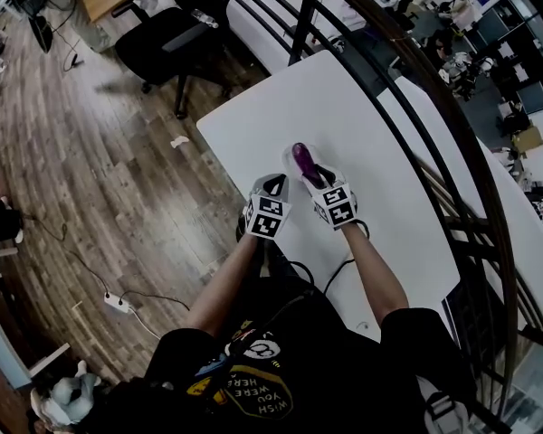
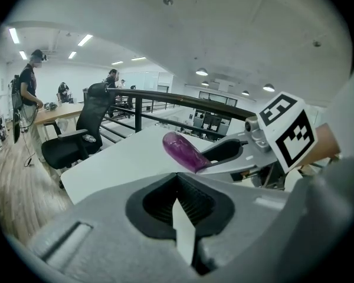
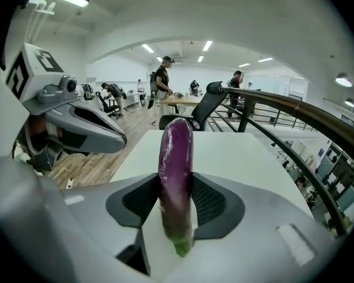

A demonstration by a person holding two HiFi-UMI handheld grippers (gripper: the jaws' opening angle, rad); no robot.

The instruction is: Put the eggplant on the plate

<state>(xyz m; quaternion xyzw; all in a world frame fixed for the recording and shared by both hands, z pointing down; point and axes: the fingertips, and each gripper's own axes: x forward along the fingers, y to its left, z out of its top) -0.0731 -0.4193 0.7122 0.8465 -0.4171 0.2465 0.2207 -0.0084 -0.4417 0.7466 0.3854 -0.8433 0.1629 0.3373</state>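
A purple eggplant [image 1: 300,159] with a green stem end [image 3: 180,246] sticks forward out of my right gripper [image 1: 315,177], which is shut on it above the white table [image 1: 362,134]. In the right gripper view the eggplant [image 3: 176,175] stands lengthwise between the jaws. A faint pale round shape under its tip in the head view may be the plate; I cannot tell. My left gripper [image 1: 273,188] hovers just left of the right one, shut with nothing in it. The left gripper view shows the eggplant [image 2: 183,149] and the right gripper [image 2: 236,155] ahead to the right.
A dark curved railing [image 1: 434,107] runs along the table's far and right side. A black office chair [image 1: 176,39] stands on the wood floor [image 1: 90,170] beyond the table's left corner. People stand at desks far off [image 3: 164,78]. Cables and a power strip [image 1: 118,302] lie on the floor.
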